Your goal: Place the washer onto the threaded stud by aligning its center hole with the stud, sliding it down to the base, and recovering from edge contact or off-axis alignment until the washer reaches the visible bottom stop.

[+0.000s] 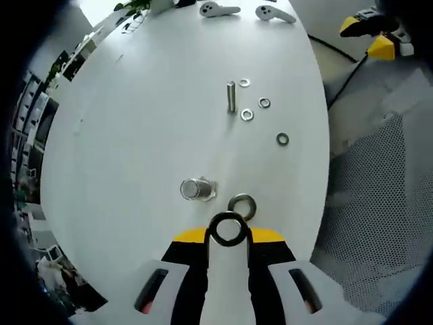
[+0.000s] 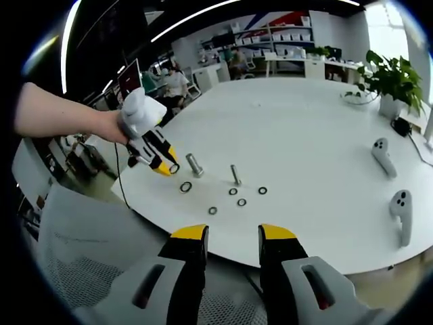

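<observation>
In the left gripper view, the left gripper (image 1: 229,233) has its yellow-tipped black jaws together, clamped on a large silver metal washer (image 1: 229,229) held above the round white table (image 1: 135,135). Just beyond it, a second large metal ring (image 1: 242,205) lies flat on the table, beside a wide threaded silver bolt (image 1: 197,189) standing on its hex head. Farther off, the slim upright threaded steel stud (image 1: 231,97) stands with four small silver washers (image 1: 264,103) scattered near it. Two white handheld controllers (image 1: 218,9) lie at the table's far edge.

In the right gripper view, the right gripper (image 2: 231,238) hovers off the table's near edge with its jaws apart, holding nothing. A person's hand (image 2: 111,126) holds the left gripper above the wide bolt. No writing can be read.
</observation>
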A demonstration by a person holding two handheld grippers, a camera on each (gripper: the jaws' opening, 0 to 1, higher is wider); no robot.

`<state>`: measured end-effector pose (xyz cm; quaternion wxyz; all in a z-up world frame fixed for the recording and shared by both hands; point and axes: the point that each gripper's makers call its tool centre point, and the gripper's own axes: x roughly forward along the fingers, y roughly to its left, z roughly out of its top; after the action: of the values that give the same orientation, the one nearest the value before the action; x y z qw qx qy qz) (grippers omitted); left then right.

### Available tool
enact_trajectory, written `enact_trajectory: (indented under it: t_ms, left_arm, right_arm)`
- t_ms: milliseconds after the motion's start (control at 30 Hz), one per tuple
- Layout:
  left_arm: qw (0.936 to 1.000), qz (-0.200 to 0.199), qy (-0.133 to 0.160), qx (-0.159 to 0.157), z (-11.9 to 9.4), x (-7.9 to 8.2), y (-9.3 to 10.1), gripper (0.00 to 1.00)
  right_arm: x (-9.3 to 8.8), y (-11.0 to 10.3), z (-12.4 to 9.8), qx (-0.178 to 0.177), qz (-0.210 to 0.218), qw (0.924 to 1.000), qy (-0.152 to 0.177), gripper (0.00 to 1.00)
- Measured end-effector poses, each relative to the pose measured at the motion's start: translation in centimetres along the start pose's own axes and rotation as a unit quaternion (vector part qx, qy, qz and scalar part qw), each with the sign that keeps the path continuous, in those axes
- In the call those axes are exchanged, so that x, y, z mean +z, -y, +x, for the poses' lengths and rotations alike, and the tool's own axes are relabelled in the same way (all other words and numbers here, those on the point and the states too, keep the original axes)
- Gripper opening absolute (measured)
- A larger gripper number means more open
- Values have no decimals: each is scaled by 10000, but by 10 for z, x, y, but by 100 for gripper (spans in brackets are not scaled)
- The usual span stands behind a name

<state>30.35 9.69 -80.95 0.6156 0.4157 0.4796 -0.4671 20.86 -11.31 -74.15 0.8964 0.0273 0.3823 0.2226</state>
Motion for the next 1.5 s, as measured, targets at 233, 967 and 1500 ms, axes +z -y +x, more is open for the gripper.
enact_trajectory:
  t_ms: [233, 967, 1500]
  left_arm:
    - [9999, 62, 107, 39, -8, 11, -10, 19]
    - [9990, 415, -127, 101, 1, 29, -32, 19]
    - [9983, 508, -290, -38, 24, 30, -30, 19]
  right_arm:
    - [0, 0, -1, -7, 17, 10000, 17, 32]
    - [0, 2, 0, -29, 32, 10000, 5, 32]
    - [-1, 3, 0, -53, 37, 10000, -22, 31]
